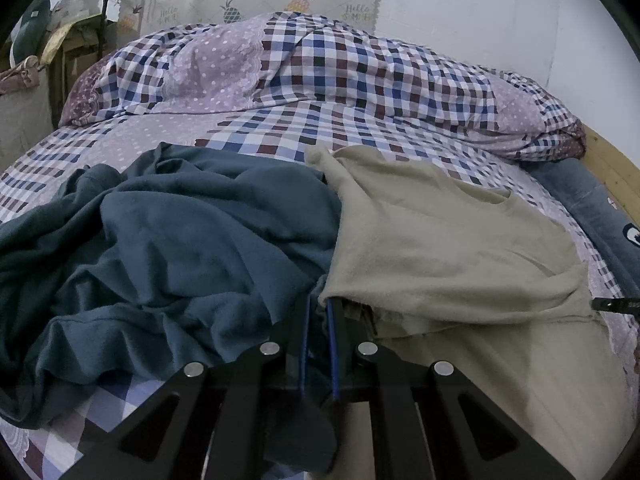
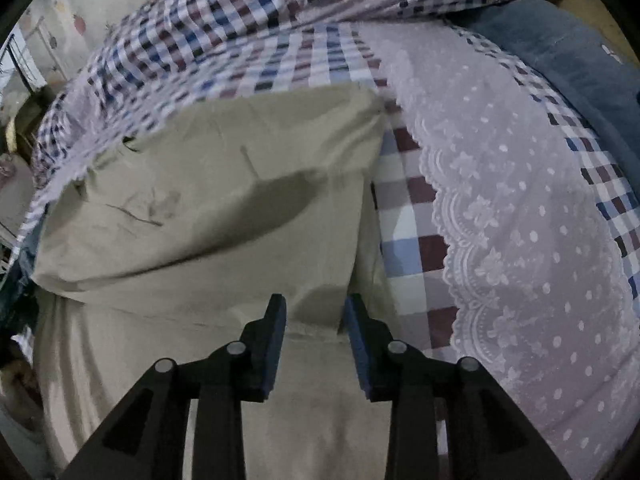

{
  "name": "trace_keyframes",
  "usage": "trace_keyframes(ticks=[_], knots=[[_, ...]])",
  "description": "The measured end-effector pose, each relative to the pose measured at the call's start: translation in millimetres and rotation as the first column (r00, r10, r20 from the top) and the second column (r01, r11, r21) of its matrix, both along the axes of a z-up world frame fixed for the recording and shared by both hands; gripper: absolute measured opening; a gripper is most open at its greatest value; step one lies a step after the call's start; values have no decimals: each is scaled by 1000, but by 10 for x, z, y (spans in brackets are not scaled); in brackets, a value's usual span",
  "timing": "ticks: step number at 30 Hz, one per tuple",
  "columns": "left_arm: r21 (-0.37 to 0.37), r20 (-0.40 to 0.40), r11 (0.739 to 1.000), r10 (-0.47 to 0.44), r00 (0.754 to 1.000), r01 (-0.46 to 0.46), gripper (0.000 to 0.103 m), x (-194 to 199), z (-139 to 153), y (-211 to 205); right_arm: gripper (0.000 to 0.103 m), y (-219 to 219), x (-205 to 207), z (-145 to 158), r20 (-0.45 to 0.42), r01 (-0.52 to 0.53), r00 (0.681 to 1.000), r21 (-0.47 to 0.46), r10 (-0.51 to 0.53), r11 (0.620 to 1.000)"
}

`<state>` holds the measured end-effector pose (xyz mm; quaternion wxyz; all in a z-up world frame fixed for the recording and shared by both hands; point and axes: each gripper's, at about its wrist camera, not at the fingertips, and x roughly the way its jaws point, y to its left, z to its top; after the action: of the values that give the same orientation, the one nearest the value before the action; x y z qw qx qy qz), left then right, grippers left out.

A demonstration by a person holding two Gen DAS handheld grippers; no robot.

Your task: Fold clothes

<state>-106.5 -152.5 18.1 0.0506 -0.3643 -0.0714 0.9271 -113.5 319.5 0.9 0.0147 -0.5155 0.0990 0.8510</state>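
Note:
A beige garment (image 1: pixel 448 240) lies on the right half of the bed, its far part folded back over its near part. A crumpled teal garment (image 1: pixel 180 240) lies to its left, touching it. My left gripper (image 1: pixel 319 308) is shut on the beige garment's left edge, where the fold drapes over the fingertips; a teal flap hangs under the gripper. In the right wrist view the beige garment (image 2: pixel 208 208) fills the centre. My right gripper (image 2: pixel 315 304) is open just above its right edge, nothing between the blue pads (image 2: pixel 276 352). Its tip (image 1: pixel 616 304) shows at the left view's right rim.
The bed has a checked and lilac dotted sheet (image 2: pixel 520 220). A bunched checked duvet (image 1: pixel 320 68) lies along the far side by the wall. A blue pillow (image 1: pixel 588 204) and a wooden bed frame (image 1: pixel 612 164) are on the right. Clutter stands at the far left (image 1: pixel 36 52).

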Motion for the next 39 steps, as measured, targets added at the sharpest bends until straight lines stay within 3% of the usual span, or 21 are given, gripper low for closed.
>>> trace_keyframes(ticks=[2, 4, 8, 13, 17, 19, 21, 22, 27, 30, 32, 34, 39], knots=[[2, 0, 1000, -2, 1000, 2, 8, -1, 1, -3, 31, -25, -42, -62, 13, 3, 1000, 40, -3, 999], [7, 1, 1000, -3, 1000, 3, 8, -7, 4, -10, 0, -28, -30, -60, 5, 1, 1000, 75, -1, 997], [10, -10, 1000, -11, 1000, 11, 8, 12, 28, 2, 0, 12, 79, 12, -3, 12, 1000, 130, -11, 991], [38, -2, 999, -9, 1000, 9, 8, 12, 3, -34, 1, 122, 114, -40, 90, 58, 993, 192, -77, 980], [60, 4, 998, -8, 1000, 8, 8, 12, -17, -62, 6, 23, 93, 363, 0, 105, 994, 203, -107, 973], [69, 8, 998, -8, 1000, 7, 8, 8, -31, -74, 12, -232, -50, 559, -56, 49, 998, 153, -41, 987], [83, 11, 997, -8, 1000, 7, 8, 1, -47, -96, 29, -584, -247, 733, -113, -52, 992, 91, 62, 995], [91, 12, 996, -7, 1000, 6, 8, 4, -54, -107, 31, -819, -388, 786, -132, -118, 983, 63, 125, 991], [117, 8, 993, 0, 1000, -1, 8, 15, -78, -144, 31, -1972, -1088, 832, -159, -371, 920, -61, 358, 927], [129, 10, 992, 0, 1000, -1, 8, 6, -104, -161, 32, -2609, -1526, 733, -140, -458, 886, -115, 442, 882], [140, 12, 990, -1, 1000, -1, 8, 1, -129, -174, 33, -2893, -1745, 677, -137, -485, 873, -150, 468, 861], [150, 16, 989, -1, 1000, -1, 8, -5, -149, -188, 40, -3072, -2033, 591, -120, -483, 876, -222, 468, 847], [168, 20, 986, -4, 1000, 1, 8, -22, -179, -215, 43, -3400, -2650, 226, 20, -352, 927, -297, 375, 888]])
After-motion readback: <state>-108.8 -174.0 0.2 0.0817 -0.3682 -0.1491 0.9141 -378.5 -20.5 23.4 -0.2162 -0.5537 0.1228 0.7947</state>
